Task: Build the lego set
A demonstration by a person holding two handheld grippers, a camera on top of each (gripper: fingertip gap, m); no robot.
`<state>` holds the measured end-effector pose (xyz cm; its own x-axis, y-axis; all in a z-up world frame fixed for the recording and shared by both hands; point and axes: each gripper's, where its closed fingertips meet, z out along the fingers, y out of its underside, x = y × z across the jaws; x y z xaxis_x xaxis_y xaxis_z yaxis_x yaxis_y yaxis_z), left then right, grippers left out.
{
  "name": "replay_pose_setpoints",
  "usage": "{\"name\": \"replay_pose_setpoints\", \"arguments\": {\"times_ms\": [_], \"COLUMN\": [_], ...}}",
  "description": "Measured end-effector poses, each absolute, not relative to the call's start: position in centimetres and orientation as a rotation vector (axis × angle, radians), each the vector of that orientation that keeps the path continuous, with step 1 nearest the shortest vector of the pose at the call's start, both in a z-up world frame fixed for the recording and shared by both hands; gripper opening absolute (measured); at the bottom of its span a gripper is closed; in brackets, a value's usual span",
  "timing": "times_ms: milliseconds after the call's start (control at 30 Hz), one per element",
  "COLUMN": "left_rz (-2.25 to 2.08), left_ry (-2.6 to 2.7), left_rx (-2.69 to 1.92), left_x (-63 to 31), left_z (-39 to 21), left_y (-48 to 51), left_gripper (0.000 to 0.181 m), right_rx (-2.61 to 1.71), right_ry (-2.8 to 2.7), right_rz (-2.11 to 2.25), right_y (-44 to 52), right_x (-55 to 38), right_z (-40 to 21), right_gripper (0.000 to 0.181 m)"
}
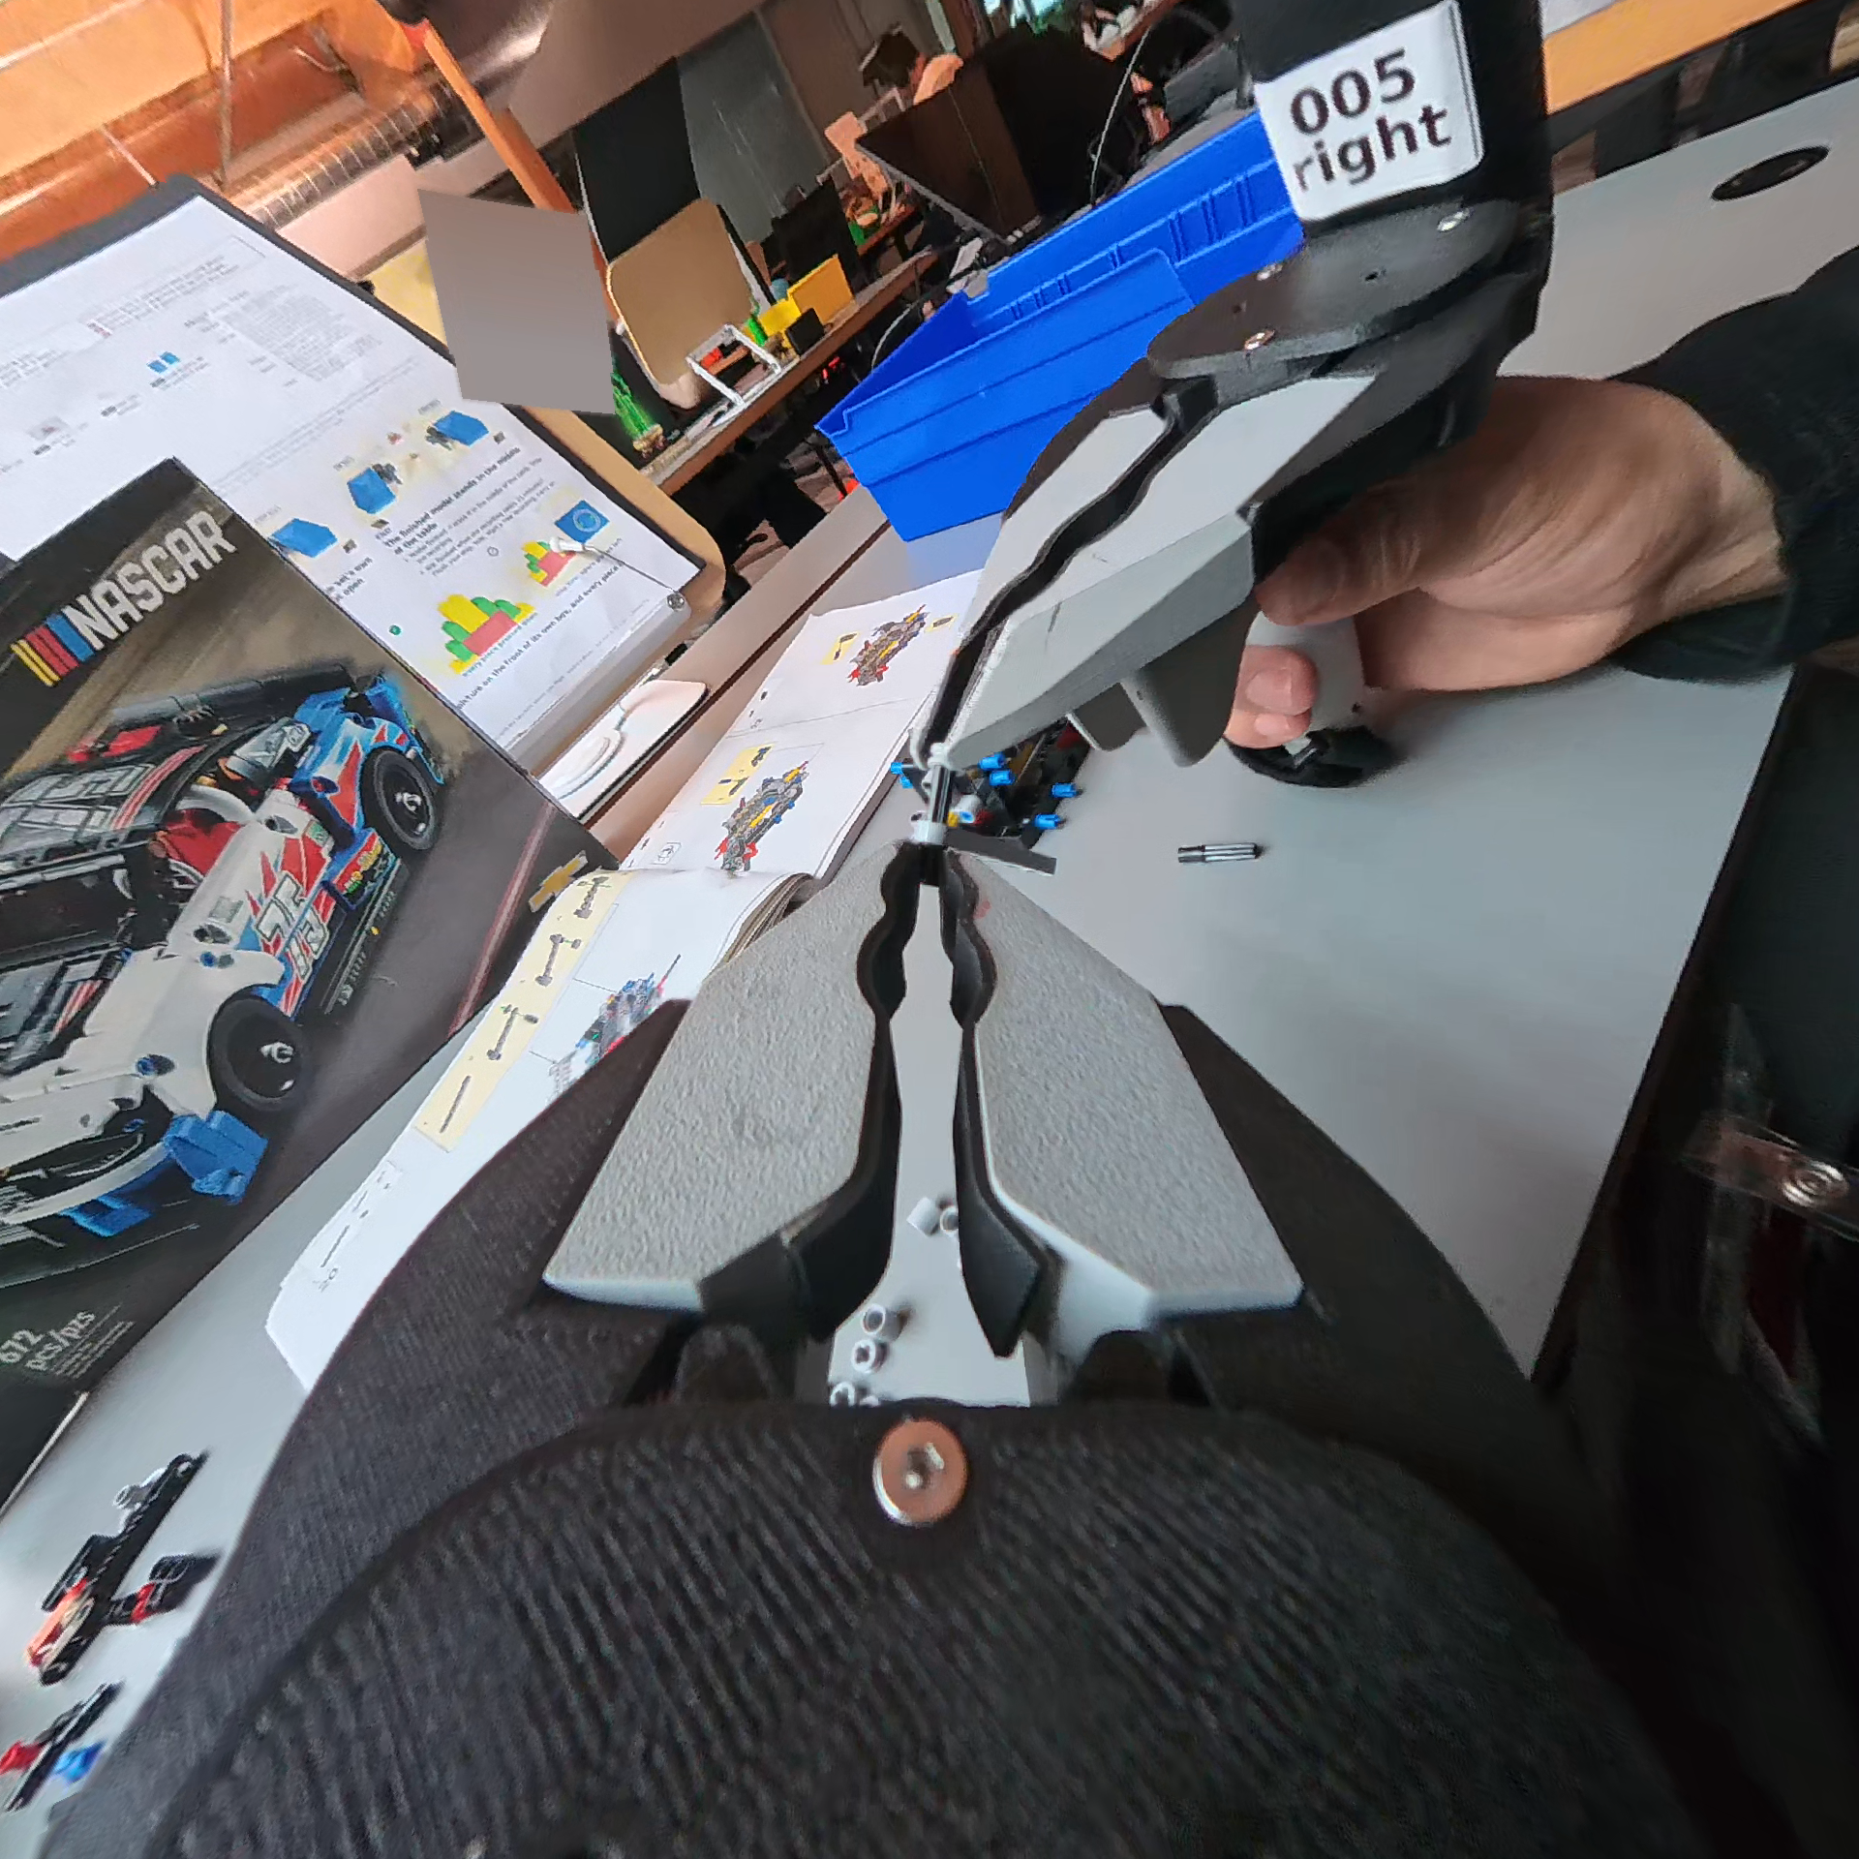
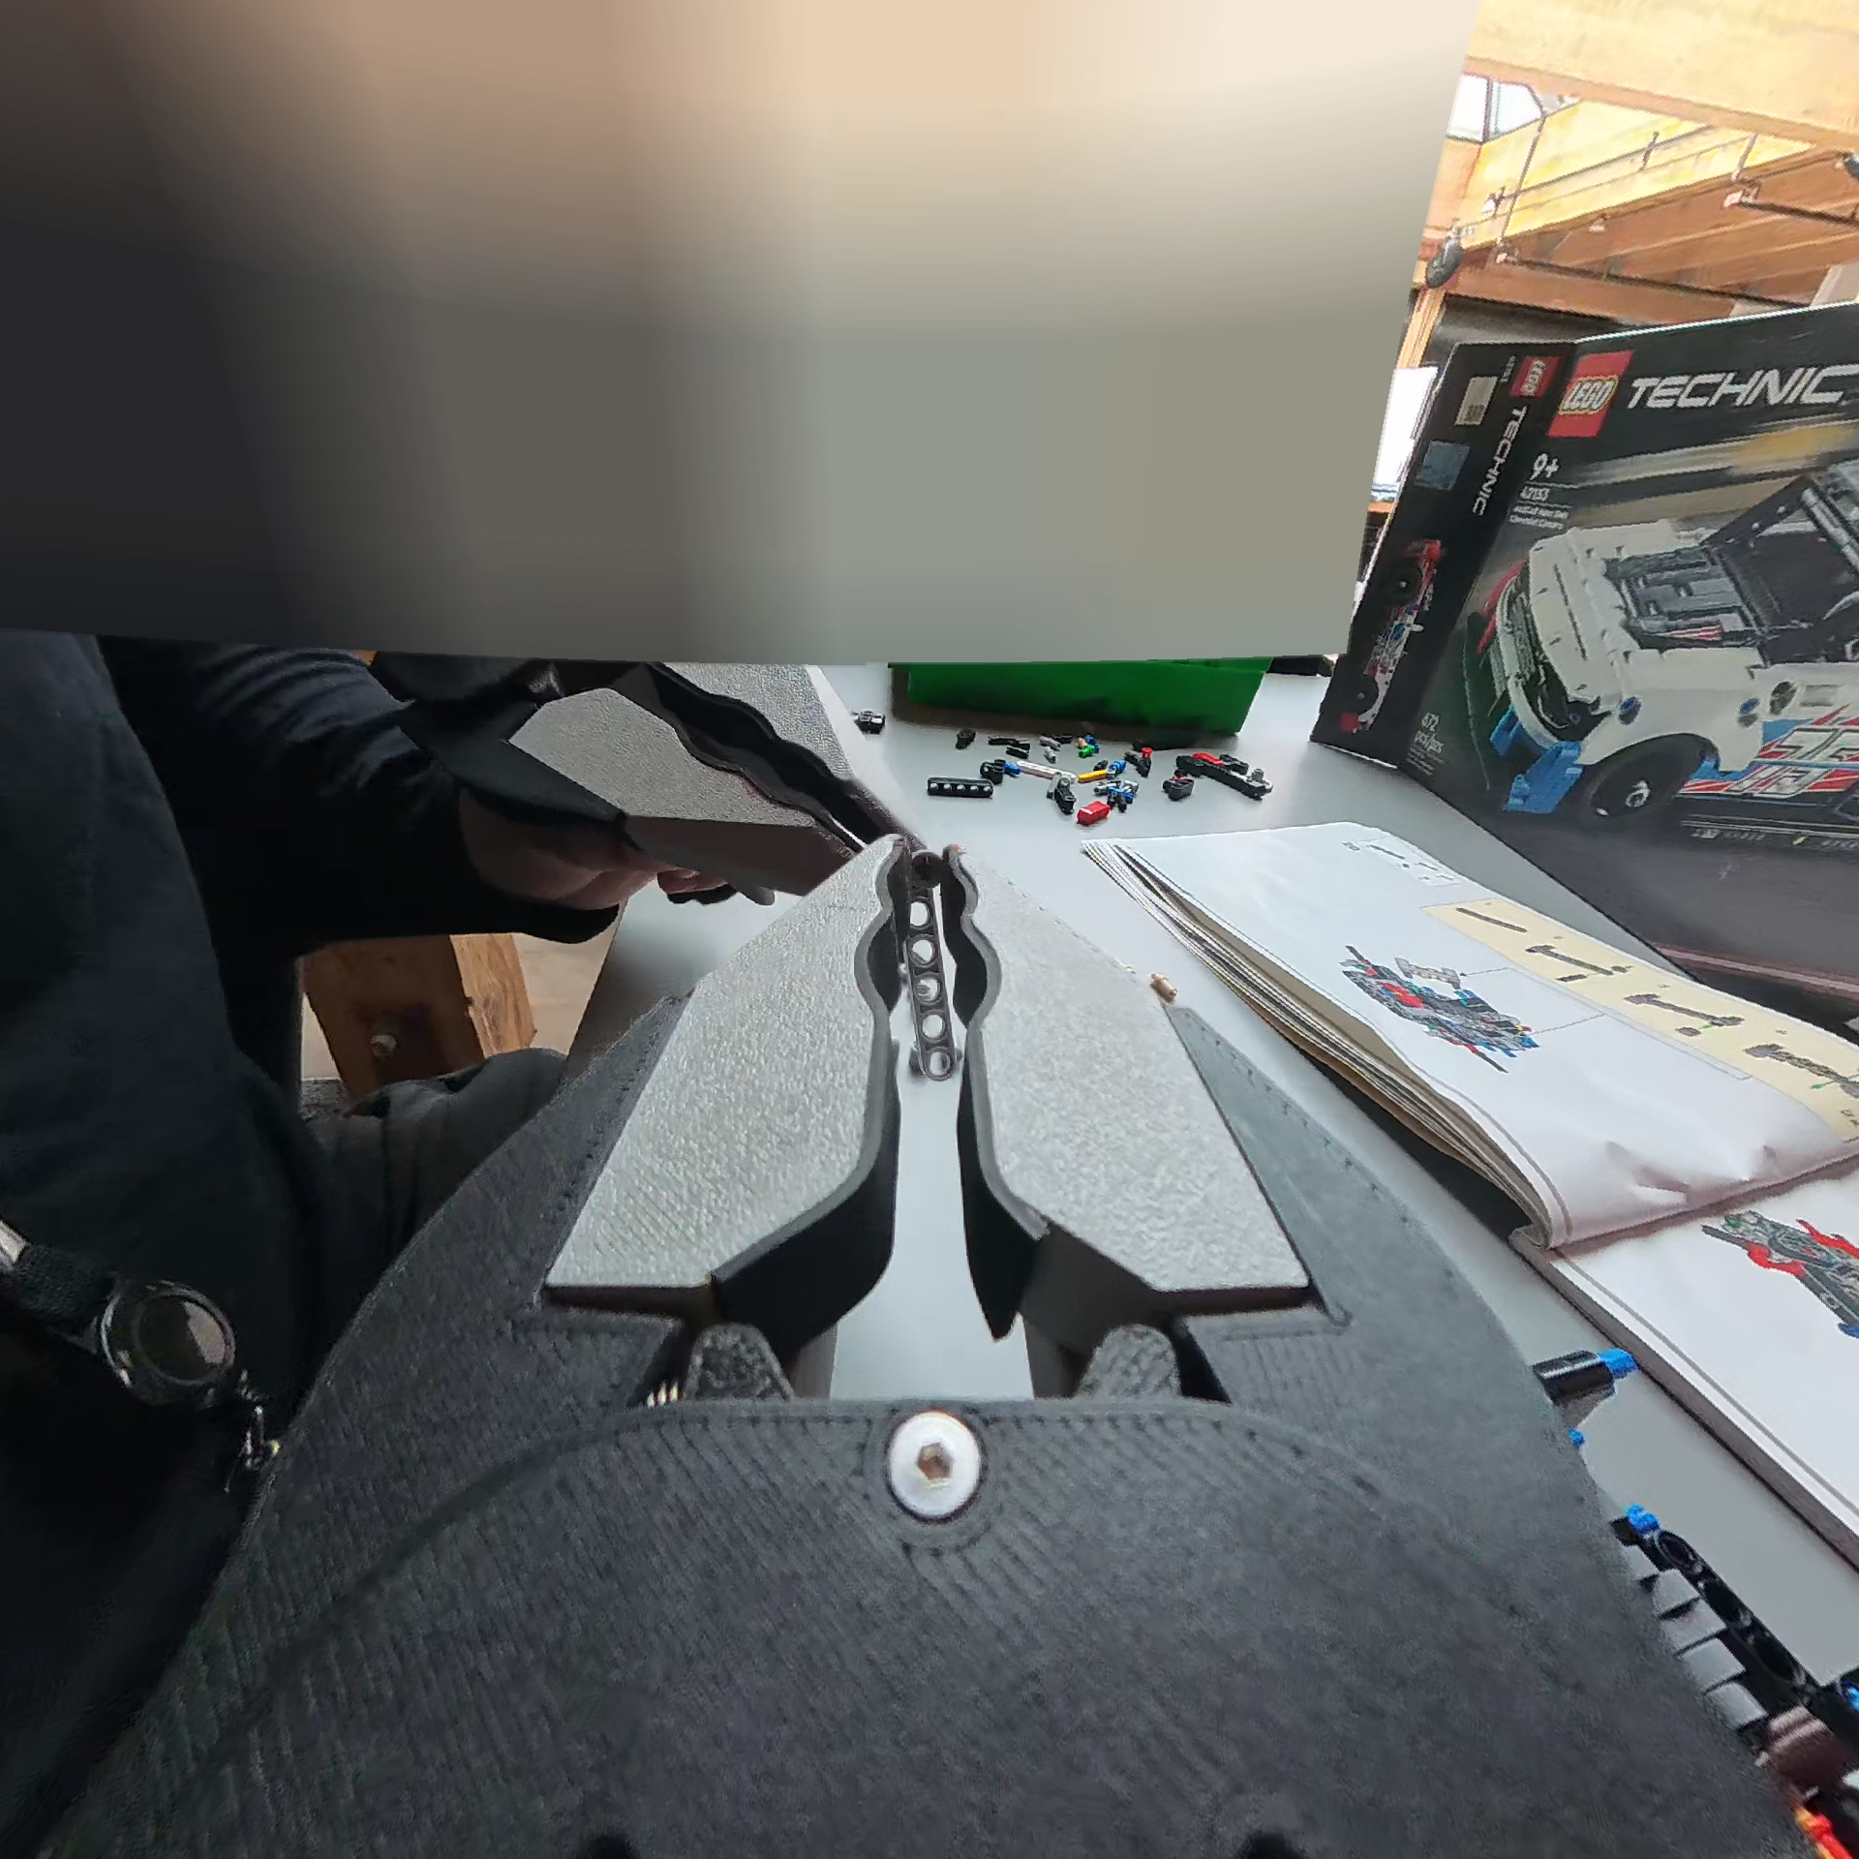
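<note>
In the left wrist view my left gripper (image 1: 931, 863) is shut on the lower end of a thin black axle (image 1: 936, 800) that carries pale bushes. A dark grey holed beam (image 1: 1006, 858) sticks out to the right at its tips. My right gripper (image 1: 941, 752) comes down from the upper right and is shut on the axle's upper end. In the right wrist view my right gripper (image 2: 925, 867) is shut at the tips, and the grey beam (image 2: 931, 991) shows through the gap between its fingers. The left gripper (image 2: 704, 795) meets it from the left. A black chassis with blue pins (image 1: 1016, 795) lies just behind on the grey table (image 1: 1358, 1006).
An open instruction booklet (image 1: 805, 724) (image 2: 1408, 1006) and the set's box (image 1: 201, 855) (image 2: 1660, 604) lie beside the work spot. Loose parts (image 2: 1086, 775) sit before a green bin (image 2: 1086, 694). A blue bin (image 1: 1056, 352), a short dark pin (image 1: 1217, 853) and small grey bushes (image 1: 880, 1328) are nearby. My two grippers' fingertips are within a few centimetres of each other.
</note>
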<state>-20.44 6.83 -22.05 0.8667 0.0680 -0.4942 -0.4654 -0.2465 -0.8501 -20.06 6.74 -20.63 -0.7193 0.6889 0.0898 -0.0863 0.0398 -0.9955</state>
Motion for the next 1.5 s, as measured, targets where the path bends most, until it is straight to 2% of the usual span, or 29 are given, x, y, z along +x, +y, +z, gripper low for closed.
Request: {"name": "replay_pose_setpoints", "arguments": {"times_ms": [833, 1000, 1100, 1500], "left_rz": [0.501, 0.443, 0.495, 0.572], "left_ry": [0.345, 0.460, 0.508, 0.475], "left_rx": [-1.915, -1.878, -1.945, -2.002], "left_x": [-20.8, -17.7, -18.4, -20.4], "left_z": [-25.4, -25.4, -27.6, -28.5], "left_y": [6.9, 7.9, 7.9, 8.1], "left_gripper": [0.001, 0.001, 0.001, 0.001], "right_rx": [-0.644, -0.615, -0.670, -0.744], "right_ry": [-2.014, -2.084, -2.046, -1.944], "right_rz": [1.496, 1.404, 1.421, 1.366], "right_y": [7.1, 6.8, 7.8, 10.7], "right_x": [-20.7, -20.9, -21.7, -22.9], "right_z": [-24.5, -25.6, -25.2, -24.7], "right_gripper": [0.000, 0.000, 0.000, 0.000]}}
